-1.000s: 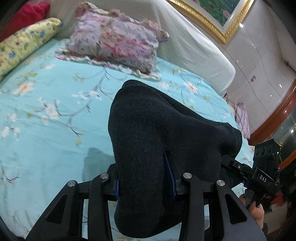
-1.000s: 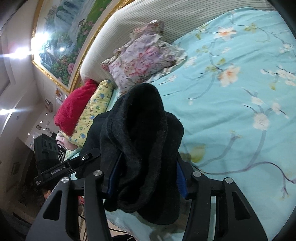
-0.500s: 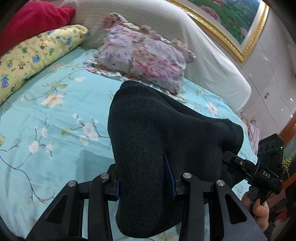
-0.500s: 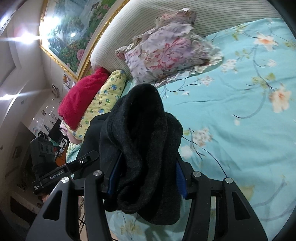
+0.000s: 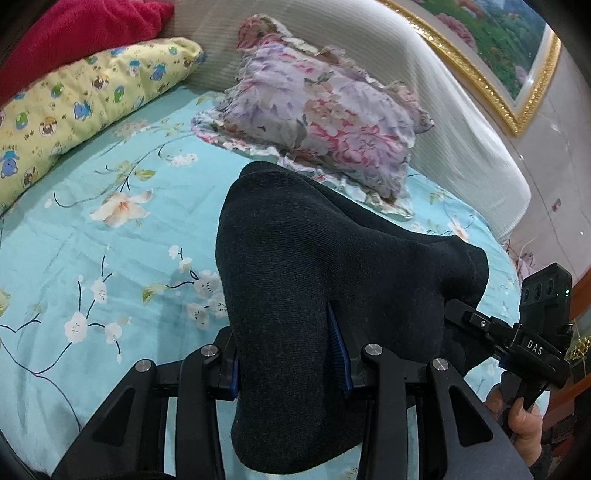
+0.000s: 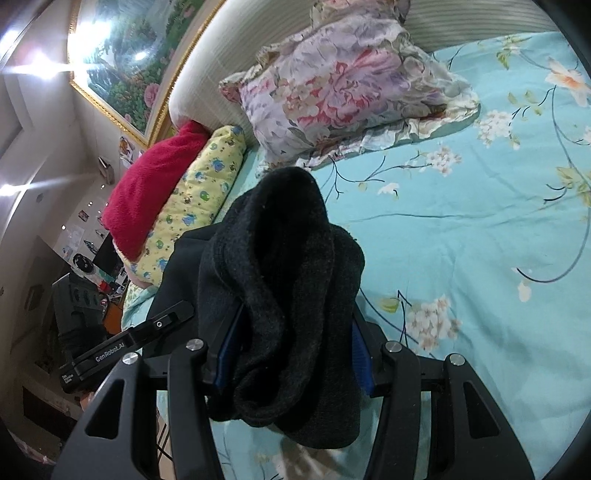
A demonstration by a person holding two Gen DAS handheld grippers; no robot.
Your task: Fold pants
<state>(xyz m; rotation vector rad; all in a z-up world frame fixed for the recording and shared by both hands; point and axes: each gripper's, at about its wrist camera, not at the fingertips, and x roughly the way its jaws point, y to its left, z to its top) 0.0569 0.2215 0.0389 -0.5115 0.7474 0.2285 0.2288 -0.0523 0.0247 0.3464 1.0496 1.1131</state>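
Bed [image 5: 110, 266]: the largest item; turquoise sheet printed with blossom sprays, a pale ribbed headboard [image 5: 436, 110] curving behind it.
Framed painting [image 6: 122, 48]: gilt frame, garden scene, on the wall above the headboard.
Bedding at the head: floral ruffled pillow [image 5: 325, 107]; yellow cartoon-print bolster [image 5: 74, 110]; red plush blanket [image 5: 74, 33] beside the bolster.
Pants [image 5: 314, 295]: dark charcoal knit, bunched, held clear of the sheet between both tools; one gathered end rises from each gripper and the cloth spans the two.
Left gripper [image 5: 291, 354]: clamped on a thick fold of the pants, blue pads pressed into the cloth either side.
Right gripper [image 6: 295, 347]: likewise closed on a bulky wad of the same garment; in the left wrist view it shows at the right edge with the person's hand [image 5: 524, 428] under it.
Step in hand: by my reading, carrying the pants over the bed, ahead of any fold.
Next move calls for: lowering the cloth onto open sheet short of the pillow, drawing the ends apart so it lands flat, and only then letting go.
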